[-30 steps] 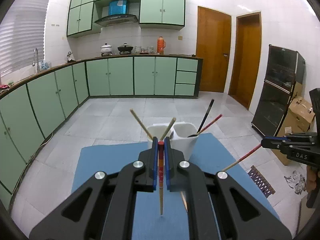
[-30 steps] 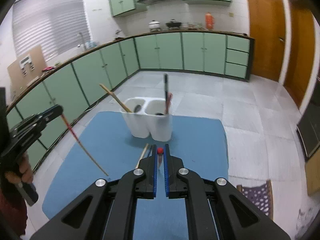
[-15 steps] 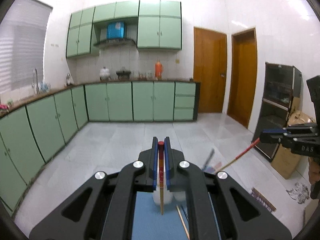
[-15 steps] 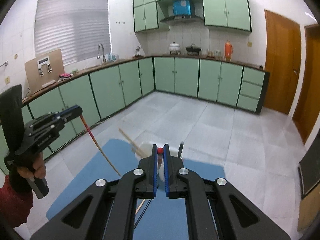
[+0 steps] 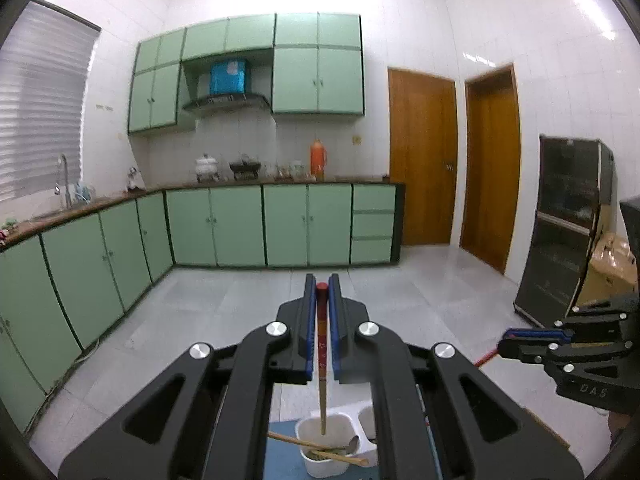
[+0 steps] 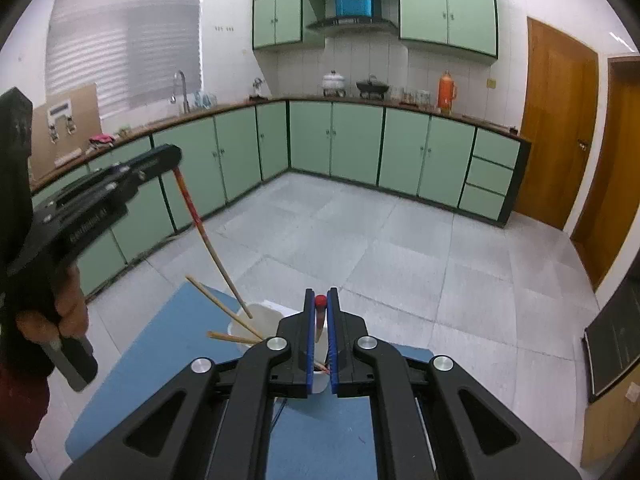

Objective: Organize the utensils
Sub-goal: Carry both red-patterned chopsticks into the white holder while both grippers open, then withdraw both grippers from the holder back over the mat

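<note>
Black right hand-held gripper stamped "DAS", clamping red chopstick; left hand-held gripper clamping patterned chopstick.

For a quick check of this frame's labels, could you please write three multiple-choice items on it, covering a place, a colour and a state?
1. Where does the tip of the left gripper's chopstick point?
A. into the white holder
B. at the floor
C. at a door

2. What colour is the mat under the holder?
A. green
B. blue
C. red

3. How is the right gripper?
A. open and empty
B. shut on a red-topped chopstick
C. holding a spoon

Answers: 1 A, the tip hangs over the holder's cup; 2 B, the mat is blue; 3 B, its fingers clamp the chopstick.
</note>
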